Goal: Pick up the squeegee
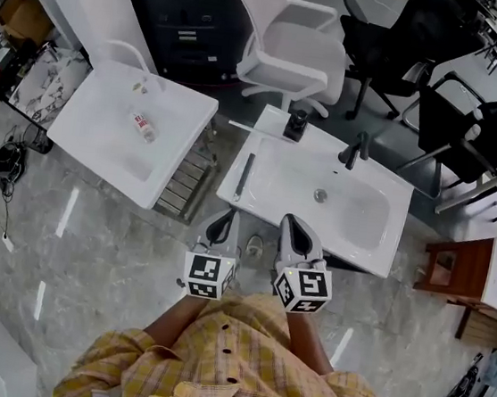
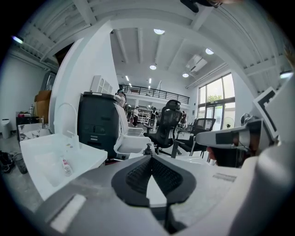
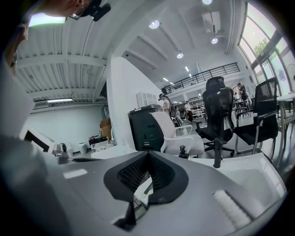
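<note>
The squeegee (image 1: 244, 176), a long thin dark bar, lies on the left rim of the white basin (image 1: 378, 245) in the head view. Both grippers hover side by side just short of the basin's near edge. My left gripper (image 1: 221, 224) is below the squeegee's near end, its jaws shut and empty. My right gripper (image 1: 291, 226) is a little to the right, also shut with nothing held. In the left gripper view the pads (image 2: 138, 175) meet at the tip. In the right gripper view a thin dark strip (image 3: 146, 188) shows under the closed pads (image 3: 159, 173).
A black faucet (image 1: 355, 150) and a small black fitting (image 1: 295, 124) stand on the basin's far rim. A second white basin (image 1: 102, 144) with a small bottle (image 1: 143, 126) is to the left. A white chair (image 1: 289, 54), black chairs (image 1: 403, 41) and a wooden stool (image 1: 456, 268) surround them.
</note>
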The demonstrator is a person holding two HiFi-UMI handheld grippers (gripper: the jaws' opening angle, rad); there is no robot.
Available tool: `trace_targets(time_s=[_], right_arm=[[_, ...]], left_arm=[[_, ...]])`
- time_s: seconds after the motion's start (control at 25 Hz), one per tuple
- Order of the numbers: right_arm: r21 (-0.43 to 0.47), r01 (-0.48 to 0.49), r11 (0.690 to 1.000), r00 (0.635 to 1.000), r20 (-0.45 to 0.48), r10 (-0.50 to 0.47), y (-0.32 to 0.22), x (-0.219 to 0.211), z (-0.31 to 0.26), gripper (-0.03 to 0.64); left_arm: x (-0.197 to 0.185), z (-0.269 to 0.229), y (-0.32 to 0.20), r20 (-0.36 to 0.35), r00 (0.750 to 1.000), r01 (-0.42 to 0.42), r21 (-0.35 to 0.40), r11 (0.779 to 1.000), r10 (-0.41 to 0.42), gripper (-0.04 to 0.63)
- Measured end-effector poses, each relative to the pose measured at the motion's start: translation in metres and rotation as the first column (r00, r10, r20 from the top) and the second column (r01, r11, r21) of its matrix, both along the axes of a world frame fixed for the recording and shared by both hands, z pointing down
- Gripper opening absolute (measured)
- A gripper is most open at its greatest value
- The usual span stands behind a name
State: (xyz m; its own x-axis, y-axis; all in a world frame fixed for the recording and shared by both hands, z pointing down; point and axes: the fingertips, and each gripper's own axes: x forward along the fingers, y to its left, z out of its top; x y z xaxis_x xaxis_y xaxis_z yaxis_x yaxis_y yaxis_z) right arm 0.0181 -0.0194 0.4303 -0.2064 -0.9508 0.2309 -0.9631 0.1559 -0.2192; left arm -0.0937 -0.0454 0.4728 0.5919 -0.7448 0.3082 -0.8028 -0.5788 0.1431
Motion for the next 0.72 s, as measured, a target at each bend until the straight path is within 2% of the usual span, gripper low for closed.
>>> trace_targets(time_s=[0.32,0.72], right_arm=[[-0.007,0.036,0.999,0.999,0.005,-0.036,-0.063,0.025,0.001,0.0],[-0.07,0.041,0.997,0.999,0.036,-0.038,-0.123,0.056,0.036,0.0]], left_arm=[[0.034,0.006,-0.063,0.01,1.0,-0.015,-0.03,0.999,0.015,0.0],[0.058,0.044,-0.122,0.073,0.997,0.003,-0.093,0.996,0.004,0.0]])
